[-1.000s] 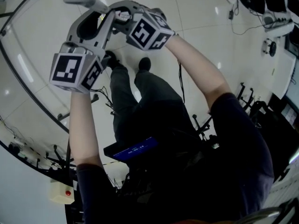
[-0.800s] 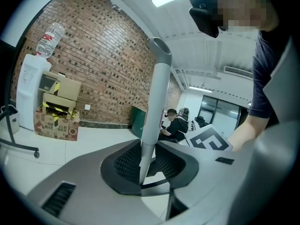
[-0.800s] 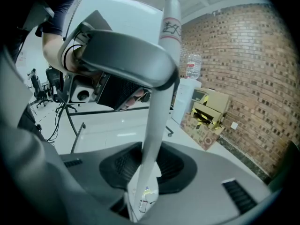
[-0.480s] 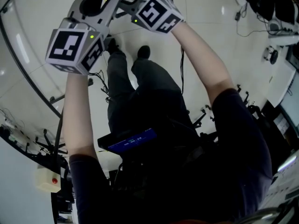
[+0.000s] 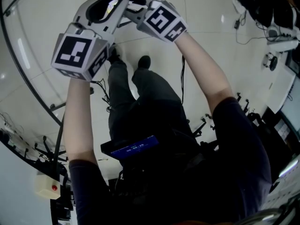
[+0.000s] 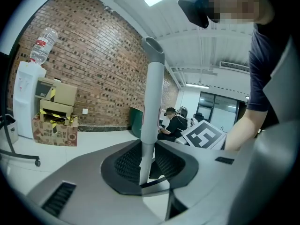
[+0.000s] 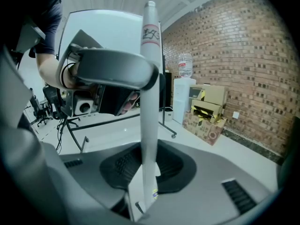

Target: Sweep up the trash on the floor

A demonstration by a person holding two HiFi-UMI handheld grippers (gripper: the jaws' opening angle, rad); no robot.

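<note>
The left tool [image 6: 148,163] clamps the grey handle [image 6: 151,102], the right tool [image 7: 148,170] the white handle [image 7: 150,78], both above the floor [image 5: 201,13]; trash is out of view. Grip firmly and find the trash before sweeping.

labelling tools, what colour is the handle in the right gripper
White handle, red mark near its top; clearest in the right gripper view.

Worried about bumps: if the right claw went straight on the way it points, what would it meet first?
The white handle that the right claw grips; beyond it, likely the left claw, though depth is unclear.
</note>
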